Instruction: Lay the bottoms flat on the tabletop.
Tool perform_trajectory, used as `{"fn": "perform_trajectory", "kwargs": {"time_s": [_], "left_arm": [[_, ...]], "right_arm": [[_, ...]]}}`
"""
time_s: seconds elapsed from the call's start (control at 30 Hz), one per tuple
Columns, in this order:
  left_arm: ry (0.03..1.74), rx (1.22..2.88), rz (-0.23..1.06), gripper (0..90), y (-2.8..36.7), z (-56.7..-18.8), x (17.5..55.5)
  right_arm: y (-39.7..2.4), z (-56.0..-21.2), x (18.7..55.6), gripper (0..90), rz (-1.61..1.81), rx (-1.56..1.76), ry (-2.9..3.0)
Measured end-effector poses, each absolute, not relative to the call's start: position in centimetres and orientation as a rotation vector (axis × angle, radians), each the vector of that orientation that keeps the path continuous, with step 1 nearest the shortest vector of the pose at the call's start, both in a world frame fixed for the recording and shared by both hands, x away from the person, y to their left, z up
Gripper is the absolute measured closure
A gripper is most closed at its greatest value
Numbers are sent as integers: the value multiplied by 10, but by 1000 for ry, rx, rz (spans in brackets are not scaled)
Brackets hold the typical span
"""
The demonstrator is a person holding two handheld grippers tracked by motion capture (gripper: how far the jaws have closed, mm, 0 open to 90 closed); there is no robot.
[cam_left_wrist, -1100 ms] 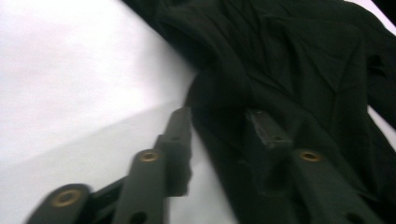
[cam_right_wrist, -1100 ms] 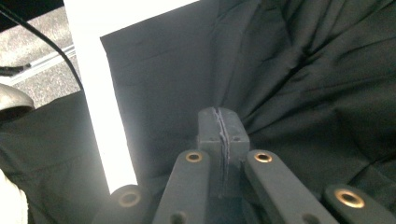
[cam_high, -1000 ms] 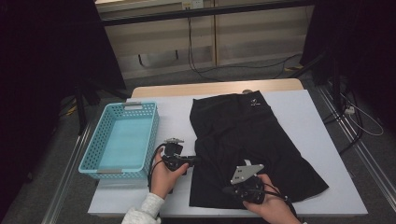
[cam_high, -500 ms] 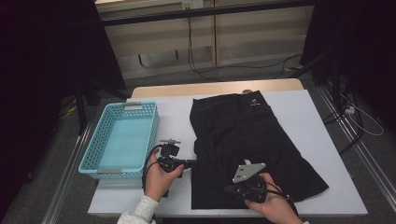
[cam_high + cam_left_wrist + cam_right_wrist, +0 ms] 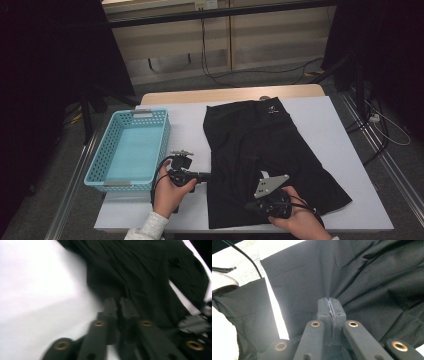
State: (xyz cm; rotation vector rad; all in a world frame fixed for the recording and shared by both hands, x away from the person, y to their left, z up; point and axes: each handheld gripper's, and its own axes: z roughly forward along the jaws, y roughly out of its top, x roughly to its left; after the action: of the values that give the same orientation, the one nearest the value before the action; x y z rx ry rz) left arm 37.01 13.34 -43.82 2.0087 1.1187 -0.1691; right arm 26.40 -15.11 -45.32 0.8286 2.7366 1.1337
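Black shorts (image 5: 367,277) pinched (right gripper (image 5: 330,305))

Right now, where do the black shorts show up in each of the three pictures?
High view: the black shorts lie flat, right of the blue basket.
Left gripper view: the shorts cover the upper right, at the jaws.
Right gripper view: the shorts spread across most of it, pinched in the shut jaws.
Shared landmark: the white table.
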Motion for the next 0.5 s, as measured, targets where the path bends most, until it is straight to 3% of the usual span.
{"fn": "perform_trajectory", "kwargs": {"time_s": [0.13, 0.23, 0.5], "left_arm": [[1135, 1988, -101, 635, 139, -438, 377], [1143, 1976, -79, 580, 140, -439, 381], [1153, 1951, 10, 437, 139, -441, 396]], "right_arm": [[-153, -452, 265, 890, 1110, 826, 2744], [-155, -450, 265, 867, 1100, 831, 2740], [-137, -446, 265, 585, 1161, 803, 2637]]}}
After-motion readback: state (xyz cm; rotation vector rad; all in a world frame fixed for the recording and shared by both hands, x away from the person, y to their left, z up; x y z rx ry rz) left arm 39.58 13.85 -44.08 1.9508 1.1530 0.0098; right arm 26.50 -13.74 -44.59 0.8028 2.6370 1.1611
